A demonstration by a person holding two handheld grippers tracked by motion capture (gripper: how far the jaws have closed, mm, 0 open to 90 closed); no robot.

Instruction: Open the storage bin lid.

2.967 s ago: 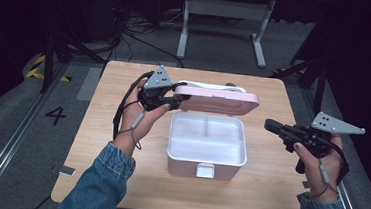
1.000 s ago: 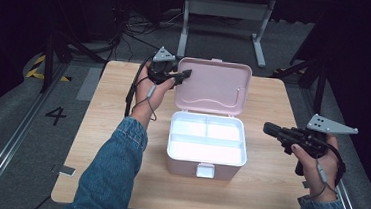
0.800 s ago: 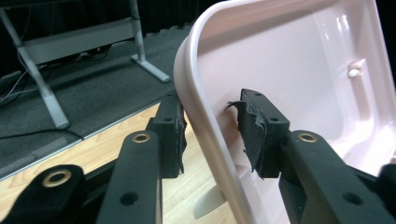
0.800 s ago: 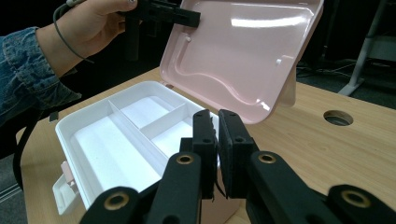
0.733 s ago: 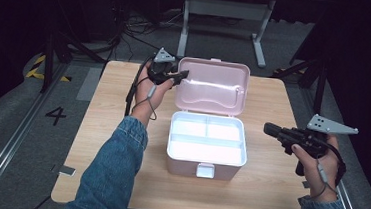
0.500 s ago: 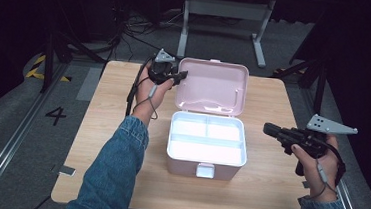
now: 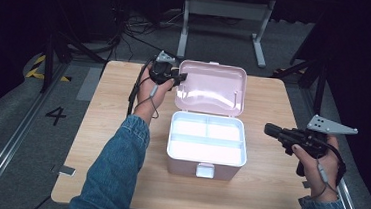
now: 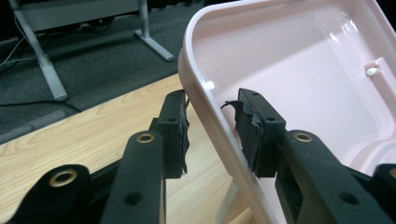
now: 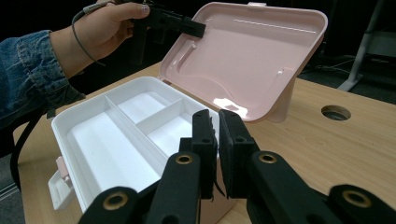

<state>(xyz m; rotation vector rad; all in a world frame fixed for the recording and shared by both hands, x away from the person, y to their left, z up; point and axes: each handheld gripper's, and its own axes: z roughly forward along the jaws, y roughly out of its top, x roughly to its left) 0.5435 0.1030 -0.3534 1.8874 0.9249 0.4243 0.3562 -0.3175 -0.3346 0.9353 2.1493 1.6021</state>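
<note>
Straddling the left edge of the pink lid, the left gripper has one pad on the outside and one on the inside of the rim, and its jaws, just now easing apart again, show a sliver of gap on each side, so nothing is clamped. The lid stands raised at twelve o'clock of the white box, which sits mid-table with its divided tray showing. Out at three o'clock of the box the right gripper hangs over the wood, jaws drawn nearly together on nothing.
</note>
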